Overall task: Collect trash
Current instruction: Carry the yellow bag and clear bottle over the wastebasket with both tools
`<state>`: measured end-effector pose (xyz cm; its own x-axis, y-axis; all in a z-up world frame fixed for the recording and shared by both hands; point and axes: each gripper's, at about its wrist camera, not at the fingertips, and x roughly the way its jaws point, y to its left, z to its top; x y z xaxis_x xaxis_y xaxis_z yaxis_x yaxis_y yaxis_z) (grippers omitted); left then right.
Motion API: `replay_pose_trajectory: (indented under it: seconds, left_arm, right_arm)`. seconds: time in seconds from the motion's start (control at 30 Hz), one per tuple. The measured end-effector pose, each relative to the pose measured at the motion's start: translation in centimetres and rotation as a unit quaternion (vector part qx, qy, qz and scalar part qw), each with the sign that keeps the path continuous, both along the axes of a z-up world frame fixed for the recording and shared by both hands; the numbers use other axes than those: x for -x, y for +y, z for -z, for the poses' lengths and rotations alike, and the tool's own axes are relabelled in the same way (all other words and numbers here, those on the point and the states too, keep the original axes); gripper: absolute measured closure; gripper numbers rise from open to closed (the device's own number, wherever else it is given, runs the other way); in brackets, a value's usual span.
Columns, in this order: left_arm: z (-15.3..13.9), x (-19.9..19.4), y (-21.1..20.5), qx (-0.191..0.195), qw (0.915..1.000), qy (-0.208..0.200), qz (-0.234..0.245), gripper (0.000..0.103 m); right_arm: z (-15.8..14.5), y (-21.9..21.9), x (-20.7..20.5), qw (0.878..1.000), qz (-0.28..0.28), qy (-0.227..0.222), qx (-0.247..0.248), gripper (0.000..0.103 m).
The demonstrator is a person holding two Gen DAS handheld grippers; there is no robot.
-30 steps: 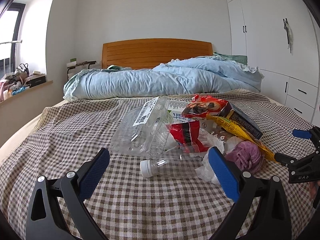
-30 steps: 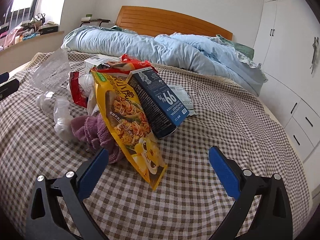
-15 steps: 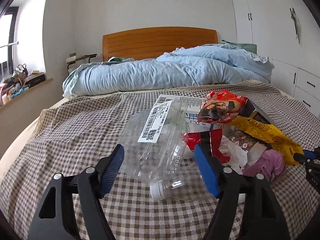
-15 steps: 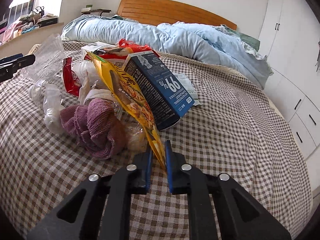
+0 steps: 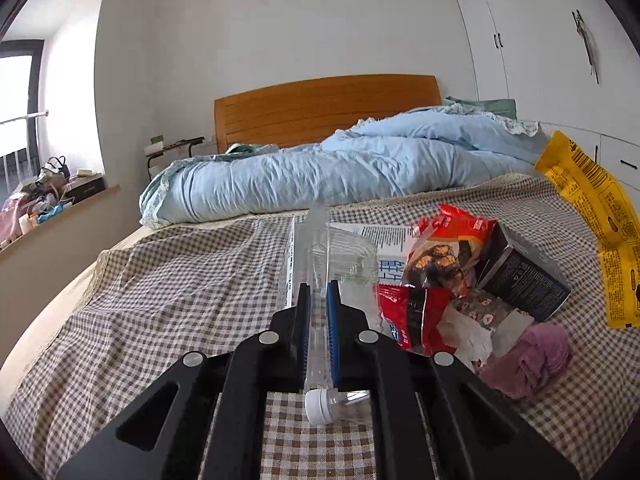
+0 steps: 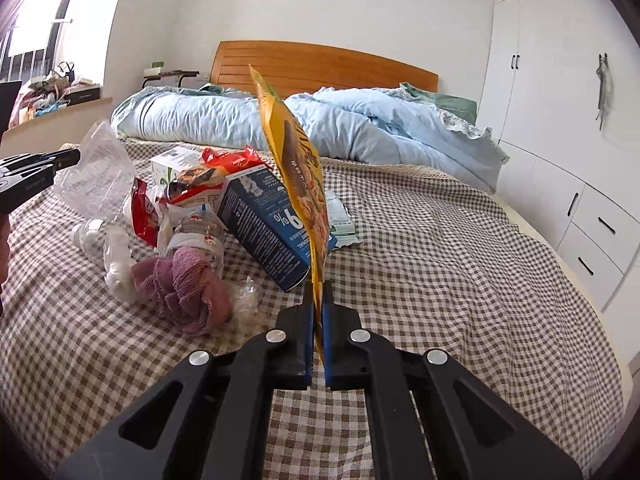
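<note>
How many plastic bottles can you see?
3: a crushed bottle in the closing left hand-held gripper, a white-capped bottle beneath it, a labelled bottle behind the purple towel. More may be hidden.

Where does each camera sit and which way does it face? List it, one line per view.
Left wrist: on the left gripper, facing up the bed toward the headboard; its fingers, closing, pinch a clear plastic box.
Right wrist: on the right gripper, facing likewise; its fingers clamp a yellow snack bag; the left gripper shows at left.
Shared: headboard, blue duvet, yellow snack bag, trash pile.
</note>
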<state>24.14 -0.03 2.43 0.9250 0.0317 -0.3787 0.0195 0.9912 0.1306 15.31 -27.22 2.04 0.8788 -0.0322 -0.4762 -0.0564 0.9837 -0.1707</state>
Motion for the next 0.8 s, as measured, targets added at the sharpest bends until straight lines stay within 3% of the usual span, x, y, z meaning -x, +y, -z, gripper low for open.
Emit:
replay_pose_trajectory:
  seconds: [0.33, 0.8]
  left_arm:
    - [-3.4, 4.9, -0.3, 0.034, 0.9968, -0.072, 0.008, 0.098]
    - [-4.6, 10.5, -6.4, 0.046, 0.9885, -0.087, 0.115, 0.098]
  right_arm:
    - [-0.1, -0.7, 1.2, 0.999, 0.028, -0.018, 0.001, 0.1]
    - [0.0, -3.1, 5.1, 0.996, 0.076, -0.028, -0.039, 0.1]
